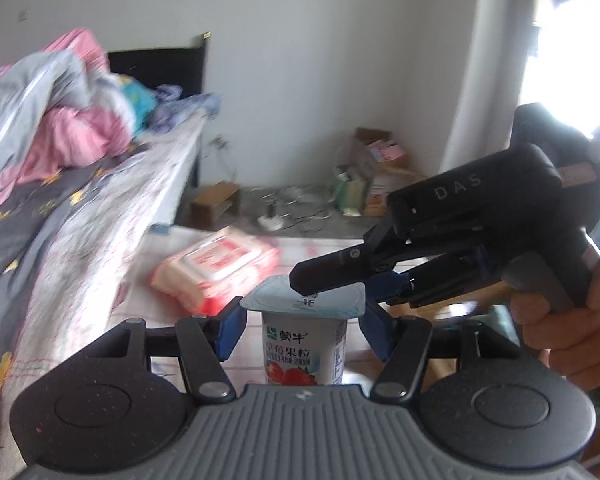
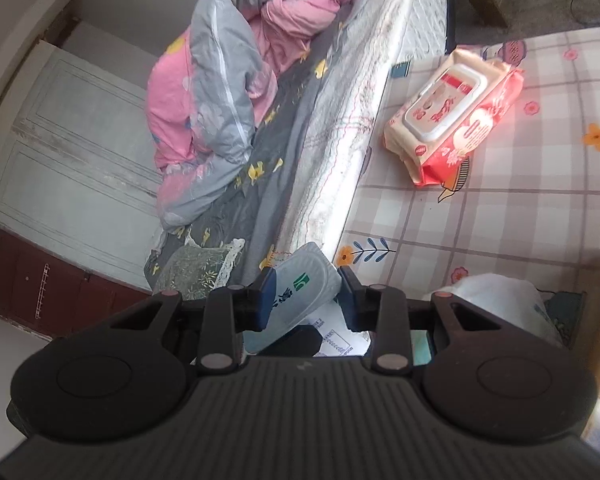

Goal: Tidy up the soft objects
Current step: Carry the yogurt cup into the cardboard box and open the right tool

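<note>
Readable markings I logged:

1. Yogurt cup (image 1: 304, 354): the side label carried a green logo with the Chinese brand characters 蒙牛, and below them 果粒 in larger type above a strawberry picture; the smaller lines were too fine for me to read. Its foil lid (image 2: 300, 292) bore the same green logo.
2. Right gripper (image 1: 330, 276): the body carried the pale letters "DAS".
3. Wipes pack (image 2: 452, 114): red characters on the lid, which I could not make out.
</note>
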Demonstrator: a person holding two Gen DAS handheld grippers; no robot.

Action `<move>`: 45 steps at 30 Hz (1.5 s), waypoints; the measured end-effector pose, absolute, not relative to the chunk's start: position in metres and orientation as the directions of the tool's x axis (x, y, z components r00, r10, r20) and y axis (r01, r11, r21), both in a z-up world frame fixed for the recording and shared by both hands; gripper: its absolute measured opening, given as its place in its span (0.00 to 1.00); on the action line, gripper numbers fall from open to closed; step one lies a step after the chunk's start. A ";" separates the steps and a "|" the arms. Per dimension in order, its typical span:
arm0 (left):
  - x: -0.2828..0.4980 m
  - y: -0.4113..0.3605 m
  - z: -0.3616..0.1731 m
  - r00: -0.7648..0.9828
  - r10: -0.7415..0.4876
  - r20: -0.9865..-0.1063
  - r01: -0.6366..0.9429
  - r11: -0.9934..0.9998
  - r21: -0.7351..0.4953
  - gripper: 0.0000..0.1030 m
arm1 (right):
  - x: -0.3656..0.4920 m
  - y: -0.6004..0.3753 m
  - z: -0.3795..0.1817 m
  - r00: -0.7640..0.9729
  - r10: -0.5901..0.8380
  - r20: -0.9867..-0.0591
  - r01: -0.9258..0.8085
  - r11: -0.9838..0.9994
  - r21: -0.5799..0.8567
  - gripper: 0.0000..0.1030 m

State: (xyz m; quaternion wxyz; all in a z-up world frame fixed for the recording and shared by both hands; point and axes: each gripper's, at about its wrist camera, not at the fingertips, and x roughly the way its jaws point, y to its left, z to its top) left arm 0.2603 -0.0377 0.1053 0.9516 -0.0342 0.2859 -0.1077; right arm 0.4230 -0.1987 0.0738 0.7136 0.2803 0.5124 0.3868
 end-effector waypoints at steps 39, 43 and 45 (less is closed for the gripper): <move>0.134 -0.126 0.056 0.576 -0.401 -0.713 0.417 0.894 -0.167 0.62 | 0.203 -0.440 -0.061 0.206 0.689 -0.695 0.206 0.664 0.719 0.41; 0.129 -0.082 0.056 0.625 -0.344 -0.701 0.308 0.934 -0.184 0.63 | 0.208 -0.433 -0.067 0.176 0.684 -0.708 0.202 0.679 0.706 0.41; 0.126 -0.063 0.054 0.642 -0.308 -0.702 0.250 0.950 -0.189 0.63 | 0.211 -0.428 -0.068 0.179 0.679 -0.712 0.198 0.684 0.702 0.40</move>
